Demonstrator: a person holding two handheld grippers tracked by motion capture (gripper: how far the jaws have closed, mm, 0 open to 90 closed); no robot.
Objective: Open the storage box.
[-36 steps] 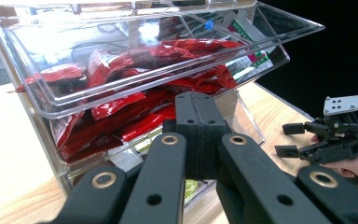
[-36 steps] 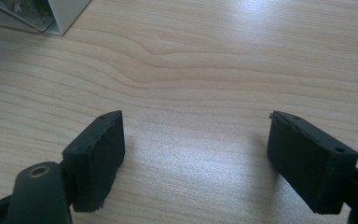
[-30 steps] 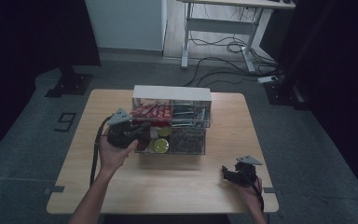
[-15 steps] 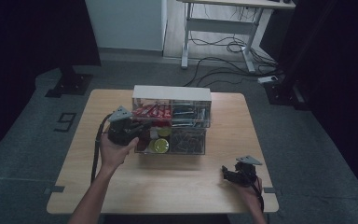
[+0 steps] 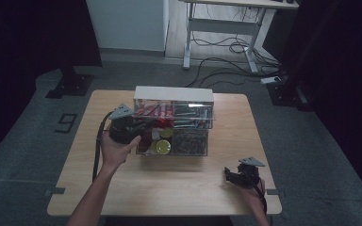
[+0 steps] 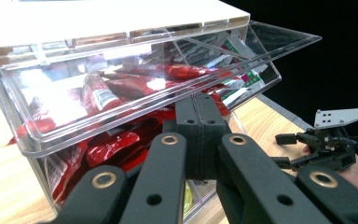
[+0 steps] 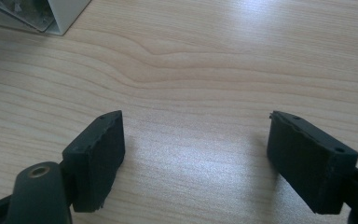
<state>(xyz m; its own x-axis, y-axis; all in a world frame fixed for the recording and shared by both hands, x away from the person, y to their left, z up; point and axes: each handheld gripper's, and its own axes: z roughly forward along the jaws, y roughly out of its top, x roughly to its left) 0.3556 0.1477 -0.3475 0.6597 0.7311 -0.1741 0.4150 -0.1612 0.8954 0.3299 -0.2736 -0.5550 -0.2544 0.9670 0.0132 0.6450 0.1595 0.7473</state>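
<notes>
A small storage cabinet [image 5: 174, 94] with a white top and clear bins stands mid-table. Its upper left bin [image 6: 121, 98] holds red packets [image 6: 112, 140] and is tilted open towards me. My left gripper [image 6: 199, 116] is shut, its fingertips pressed together right under that bin's front lip; I see nothing between them. From above, the left gripper [image 5: 146, 124] sits at the cabinet's left front, held by a hand. My right gripper [image 7: 196, 154] is open just above bare wood, near the table's front right [image 5: 233, 175].
A lower bin holds a yellow round object [image 5: 160, 146], and other bins [image 5: 191, 115] hold grey metal parts. The cabinet's corner [image 7: 51, 14] lies far from the right jaws. A desk frame and cables [image 5: 226, 47] stand on the floor beyond the table.
The left gripper has edged slightly towards the cabinet's upper left bin. The right gripper has stayed in place.
</notes>
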